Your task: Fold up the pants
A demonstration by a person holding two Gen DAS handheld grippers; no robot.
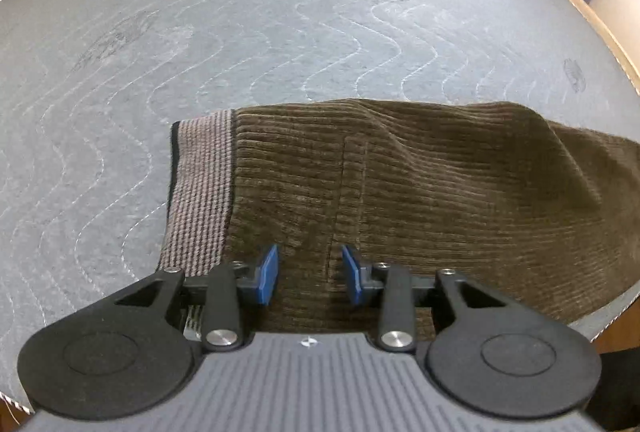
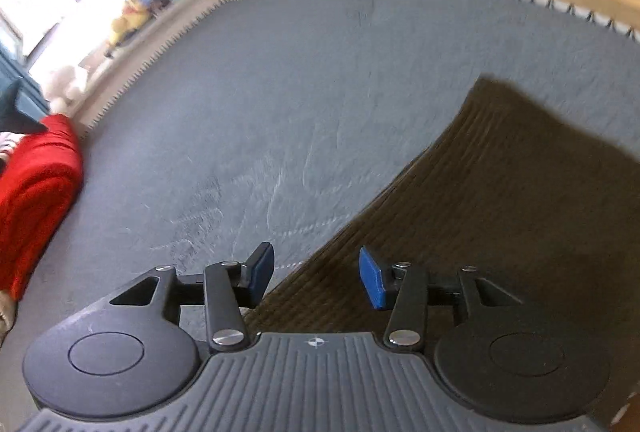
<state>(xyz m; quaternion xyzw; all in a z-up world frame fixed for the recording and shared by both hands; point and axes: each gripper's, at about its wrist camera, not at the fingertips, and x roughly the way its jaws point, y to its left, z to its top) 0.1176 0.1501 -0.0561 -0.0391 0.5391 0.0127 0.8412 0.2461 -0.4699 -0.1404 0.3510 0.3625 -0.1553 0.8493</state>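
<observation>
We have both claws above the brown corduroy pants (image 1: 400, 183), which lie flat on the grey quilted mattress (image 1: 280, 31) and already look doubled over. The left claw (image 1: 310, 274) stands part open, its blue pads (image 1: 269, 274) apart with cloth showing under the gap but nothing pinched between them; the ribbed waistband (image 1: 200, 191) sits just to the left of it and a vertical seam runs up ahead between the pads. The right claw (image 2: 316, 274) is open a little wider and holds nothing; the edge of the pants (image 2: 500, 211) runs diagonally beneath it, so its left pad hangs over bare mattress (image 2: 280, 91) and its right pad (image 2: 370, 278) over cloth.

We judge the step in hand to be taking fresh holds for the next fold. To do it well, we should lower each claw until the pads straddle every layer at an edge, not just the top one, then close firmly. We should keep the two holds level with each other, so the fold lands square, and lift only enough to clear the mattress. The right-hand view is blurred, so we would settle that claw before closing it.
</observation>
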